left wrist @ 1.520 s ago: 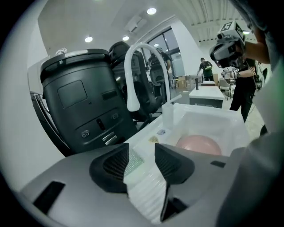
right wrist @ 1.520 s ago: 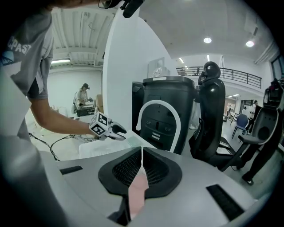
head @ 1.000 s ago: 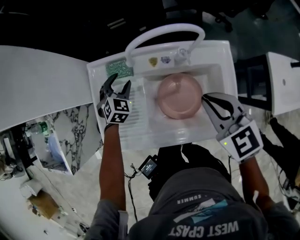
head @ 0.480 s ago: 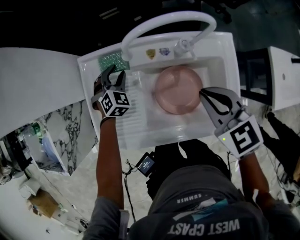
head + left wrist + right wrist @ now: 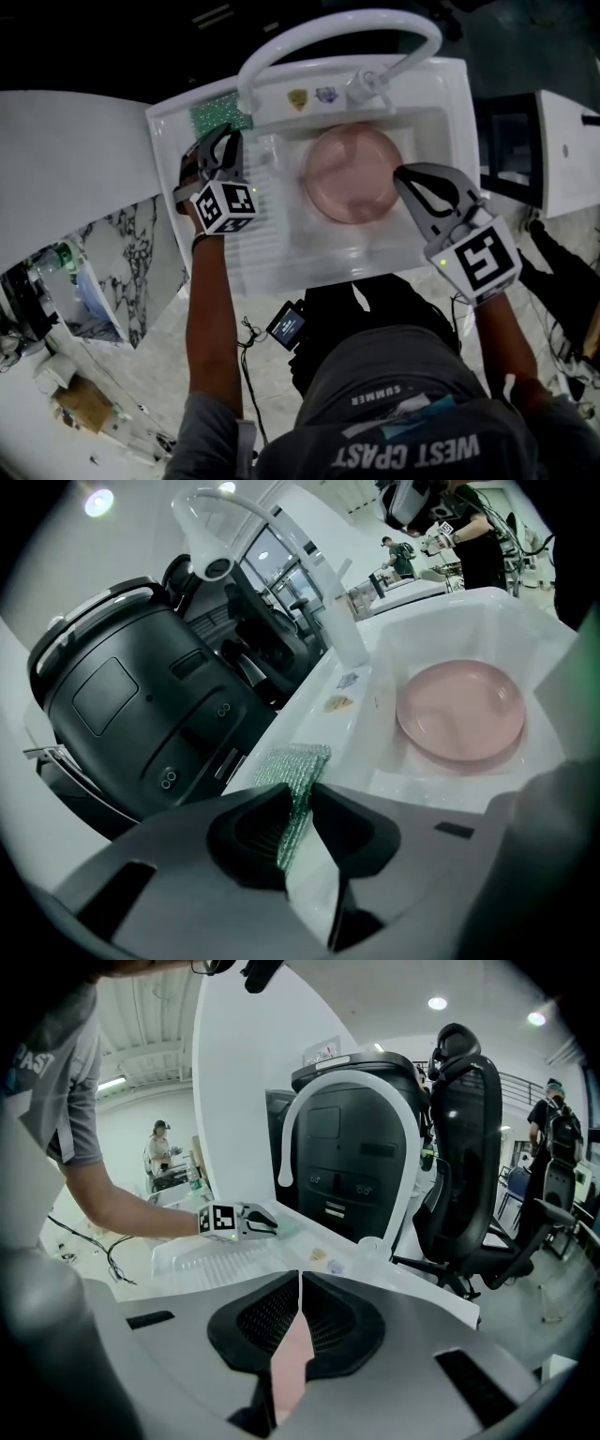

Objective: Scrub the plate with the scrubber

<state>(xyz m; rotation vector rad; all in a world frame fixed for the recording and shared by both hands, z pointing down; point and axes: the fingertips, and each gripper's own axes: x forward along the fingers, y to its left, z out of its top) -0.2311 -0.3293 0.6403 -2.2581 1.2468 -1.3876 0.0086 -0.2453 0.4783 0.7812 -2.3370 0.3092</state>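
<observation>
A green scrubber lies on the sink's back left corner. My left gripper has just been closing, and in the left gripper view its pads pinch the near edge of the scrubber. A pink plate lies flat in the basin, also seen in the left gripper view. My right gripper is shut with its tips at the plate's right rim. In the right gripper view its tips meet, and the pink plate shows in the slit below them.
The white sink has a ribbed drainboard on the left and an arched white faucet over the back. Black office chairs stand behind the sink. A marbled counter lies to the left.
The left gripper moved toward the sink's back left corner and its wide jaws narrowed onto the scrubber. The right gripper sank slightly beside the plate, still shut.
</observation>
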